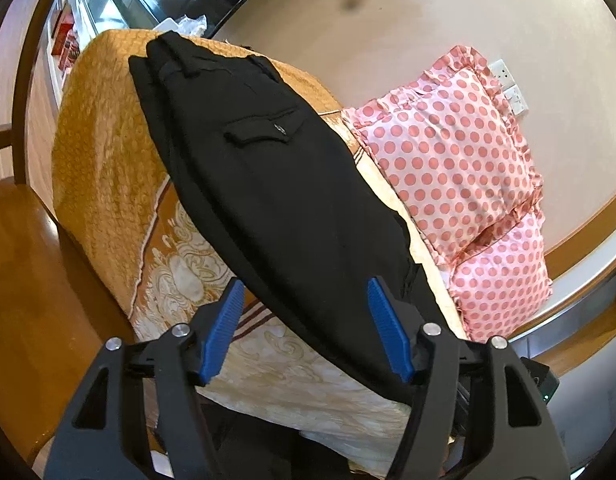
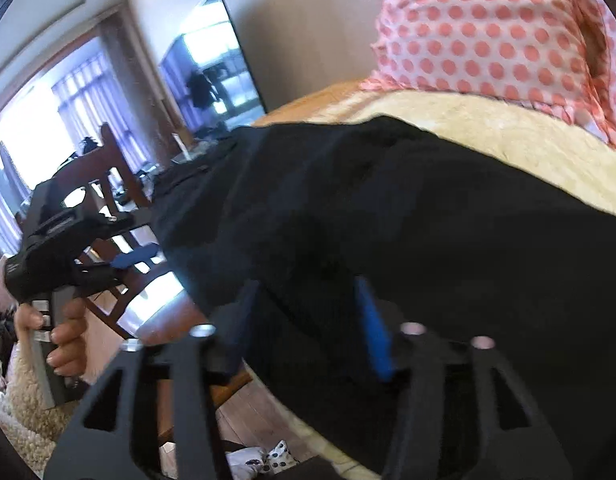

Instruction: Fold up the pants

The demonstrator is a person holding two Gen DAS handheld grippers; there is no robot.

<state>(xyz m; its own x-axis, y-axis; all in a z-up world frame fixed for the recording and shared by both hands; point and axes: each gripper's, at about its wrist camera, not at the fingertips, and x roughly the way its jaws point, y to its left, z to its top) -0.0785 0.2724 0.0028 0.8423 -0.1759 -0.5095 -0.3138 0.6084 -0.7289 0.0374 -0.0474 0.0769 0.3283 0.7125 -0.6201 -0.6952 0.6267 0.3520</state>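
Black pants (image 1: 268, 184) lie lengthwise on the bed, legs folded one over the other, the waistband far away and a flap back pocket (image 1: 264, 130) facing up. My left gripper (image 1: 304, 292) is open, its blue pads on either side of the near leg end, just above the cloth. In the right wrist view the pants (image 2: 428, 220) fill the frame. My right gripper (image 2: 308, 292) is open, with black cloth lying between its blue pads (image 2: 372, 332). The left gripper (image 2: 88, 252) shows at the left of that view, held by a hand.
The bed has a gold patterned cover (image 1: 108, 168). Two pink polka-dot pillows (image 1: 456, 152) lie to the right of the pants. A wooden chair (image 2: 120, 184) and a TV (image 2: 216, 68) stand beyond the bed. Wooden floor (image 1: 36, 280) lies on the left.
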